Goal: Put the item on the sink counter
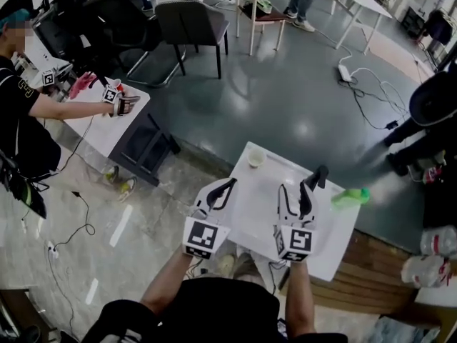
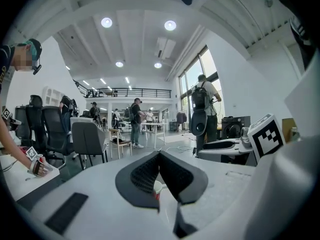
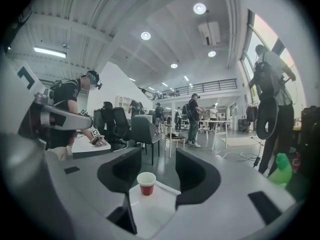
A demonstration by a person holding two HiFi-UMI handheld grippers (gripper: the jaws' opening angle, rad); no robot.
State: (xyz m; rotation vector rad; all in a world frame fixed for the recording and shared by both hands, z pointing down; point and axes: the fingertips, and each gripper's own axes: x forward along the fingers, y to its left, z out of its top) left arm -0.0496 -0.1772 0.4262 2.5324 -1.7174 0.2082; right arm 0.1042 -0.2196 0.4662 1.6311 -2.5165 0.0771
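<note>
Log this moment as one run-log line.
left gripper: shut, empty | right gripper: open, empty, facing cup | cup: upright on table, far corner, untouched | green item: by table's right edge

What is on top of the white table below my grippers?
A red paper cup stands near the white table's far corner, a green item at its right edge. The left gripper and right gripper hide part of it.

hand-held grippers (image 1: pixel 230 185) (image 1: pixel 303 189): white, black jaws | marker cubes (image 1: pixel 206 237) (black-white squares) | black shirt (image 1: pixel 214 313)
</note>
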